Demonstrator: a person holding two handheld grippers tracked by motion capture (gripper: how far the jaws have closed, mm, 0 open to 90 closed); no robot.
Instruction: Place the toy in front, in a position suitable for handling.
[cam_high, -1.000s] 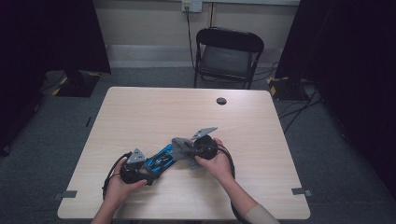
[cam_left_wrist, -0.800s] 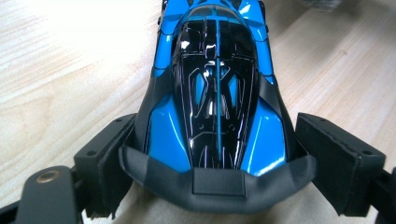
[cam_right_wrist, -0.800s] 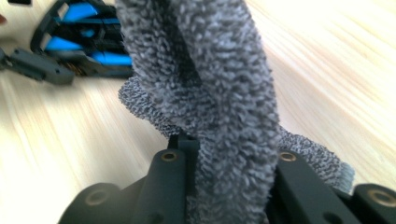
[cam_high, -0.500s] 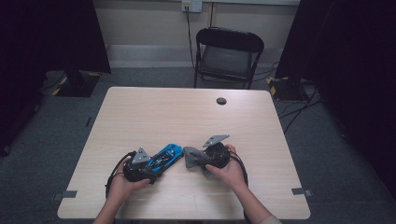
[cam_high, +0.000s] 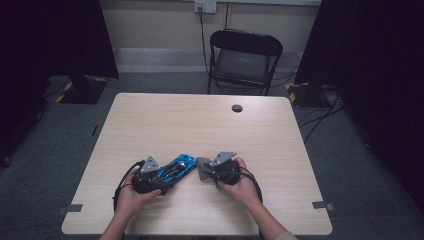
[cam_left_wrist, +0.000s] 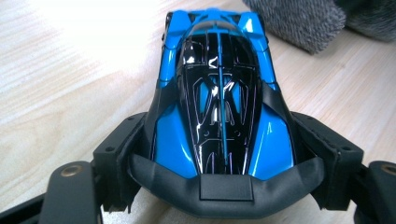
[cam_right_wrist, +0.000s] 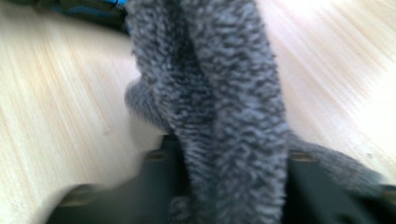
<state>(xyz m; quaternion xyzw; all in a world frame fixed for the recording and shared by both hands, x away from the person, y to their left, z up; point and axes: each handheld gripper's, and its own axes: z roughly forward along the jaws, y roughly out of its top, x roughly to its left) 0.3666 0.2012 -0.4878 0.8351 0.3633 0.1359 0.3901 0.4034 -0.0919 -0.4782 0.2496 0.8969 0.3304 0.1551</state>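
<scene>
**Risks while the toy car is held and the cloth is brought to it**

The left gripper (cam_high: 156, 181) has its jaws clamped on the rear flanks of the blue and black toy car (cam_left_wrist: 219, 93), which lies low over the table (cam_high: 200, 125) near its front edge, nose pointing away toward the right gripper (cam_high: 212, 170). That gripper has its jaws closed on a grey fuzzy cloth (cam_right_wrist: 219, 102), whose folds hang forward just beside the car's nose.

The car's glossy, tapering bodywork looks slippery; a sideways push from the cloth could likely twist it out of the jaws or pivot it on the table. Squeezing harder might mark the thin shell. The loose cloth could also snag on the nose or slide out of its grip, and the right gripper view is blurred, so how deep the hold is cannot be judged.
</scene>
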